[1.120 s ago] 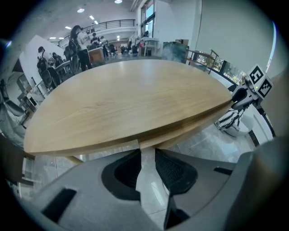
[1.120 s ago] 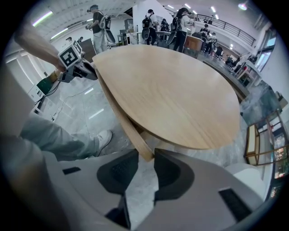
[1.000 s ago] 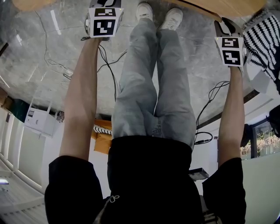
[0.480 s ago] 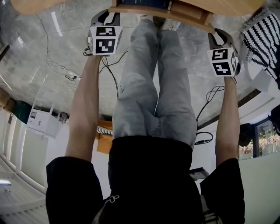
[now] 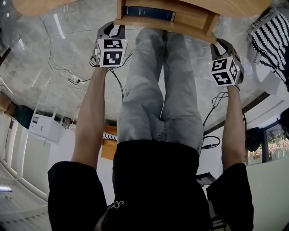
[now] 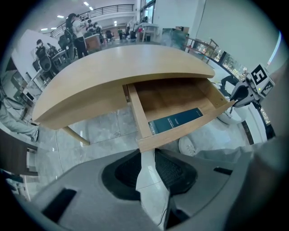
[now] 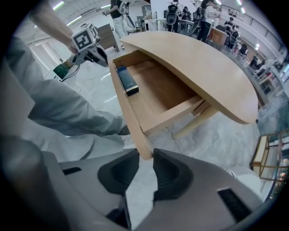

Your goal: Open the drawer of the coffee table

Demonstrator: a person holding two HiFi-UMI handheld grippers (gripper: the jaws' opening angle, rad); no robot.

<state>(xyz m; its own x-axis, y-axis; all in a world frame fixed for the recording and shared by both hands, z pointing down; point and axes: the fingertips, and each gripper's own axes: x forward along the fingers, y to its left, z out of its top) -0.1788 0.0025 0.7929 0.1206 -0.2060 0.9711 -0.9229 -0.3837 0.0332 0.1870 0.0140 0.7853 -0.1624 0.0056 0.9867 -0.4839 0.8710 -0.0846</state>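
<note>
The wooden coffee table [image 5: 235,6] has its drawer [image 5: 165,22] pulled out, and a dark blue book [image 5: 149,12] lies inside. My left gripper [image 5: 112,27] is shut on the left end of the drawer front. In the left gripper view that corner [image 6: 146,145] sits between the pads [image 6: 174,171]. At the other end my right gripper [image 5: 217,43] holds the front. Its jaws are closing, with the front's corner [image 7: 145,151] pinched between them. Each gripper view shows the open drawer [image 7: 158,90] and the book [image 6: 176,120].
The person's legs in grey jeans [image 5: 160,90] stand between the two arms, just in front of the drawer. Cables [image 5: 115,76] trail over the marble floor. A black-and-white striped cloth [image 5: 271,36] is at the right. A table leg [image 7: 194,122] slants beside the drawer.
The drawer has slid out from under the table top toward the person, and the book has come into view. Both grippers moved back with the drawer front.
</note>
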